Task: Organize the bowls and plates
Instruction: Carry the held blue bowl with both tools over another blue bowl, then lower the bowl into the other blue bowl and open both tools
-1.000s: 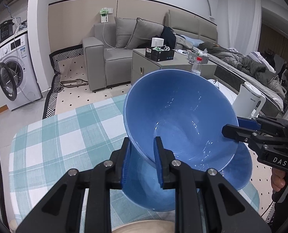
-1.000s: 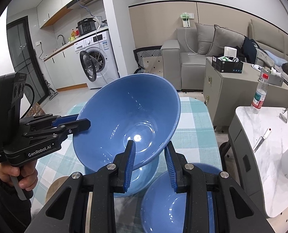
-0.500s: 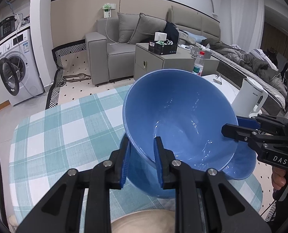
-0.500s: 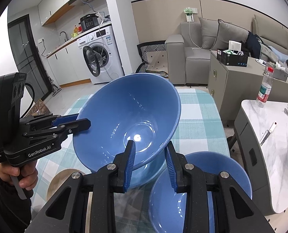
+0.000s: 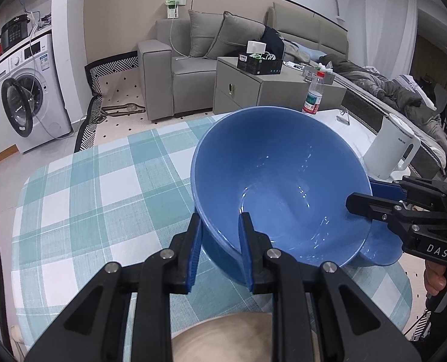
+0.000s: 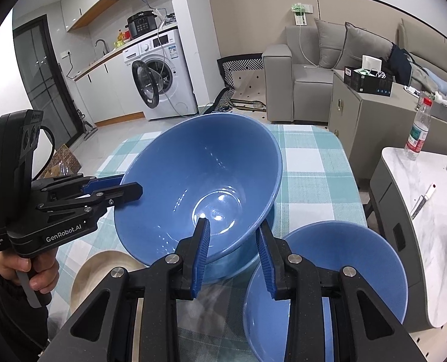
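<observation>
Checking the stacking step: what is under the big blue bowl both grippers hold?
Under the tilted big blue bowl sits another blue bowl; only part of its outer wall shows, on the checked tablecloth. Its inside is covered.

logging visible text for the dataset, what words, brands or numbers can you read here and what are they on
"DAS": on the body of the right gripper, left wrist view.
"GenRobot.AI": on the body of the left gripper, right wrist view.
Small white print beside it: too small to read.
Water bottle label, white kettle mark, washing machine stickers: too blurred to read.
</observation>
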